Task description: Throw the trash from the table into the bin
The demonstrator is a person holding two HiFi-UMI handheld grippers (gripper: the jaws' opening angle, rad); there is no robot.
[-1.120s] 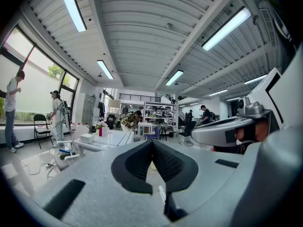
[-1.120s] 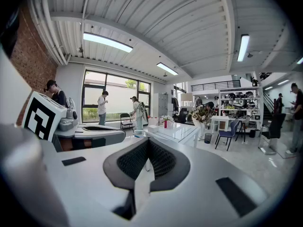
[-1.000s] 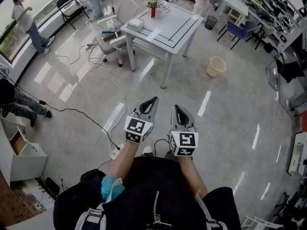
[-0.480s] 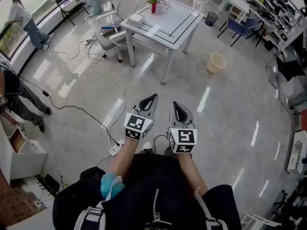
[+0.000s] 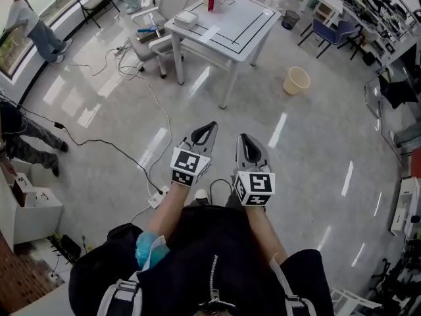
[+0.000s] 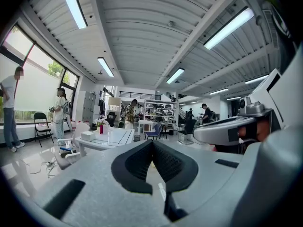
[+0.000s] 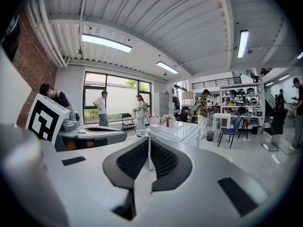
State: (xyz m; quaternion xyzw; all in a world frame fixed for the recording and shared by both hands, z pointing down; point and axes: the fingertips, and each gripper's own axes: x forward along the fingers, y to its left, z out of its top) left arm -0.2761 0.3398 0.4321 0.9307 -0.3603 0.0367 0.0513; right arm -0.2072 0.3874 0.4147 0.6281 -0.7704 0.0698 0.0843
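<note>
Both tools are out front: the left hand-held gripper (image 5: pixel 208 129) is pinched together with nothing in it, and the right hand-held gripper (image 5: pixel 245 140) is likewise closed and empty. Well ahead stands the bench (image 5: pixel 223 45). The likeliest trash is the white box (image 5: pixel 186 18) at its left corner, though it's too small from here to be sure. It looks light and thin-walled, I'd judge, so a gentle pinch on one side wall should do. The bin (image 5: pixel 296 81) waits on the floor off the bench's right edge
</note>
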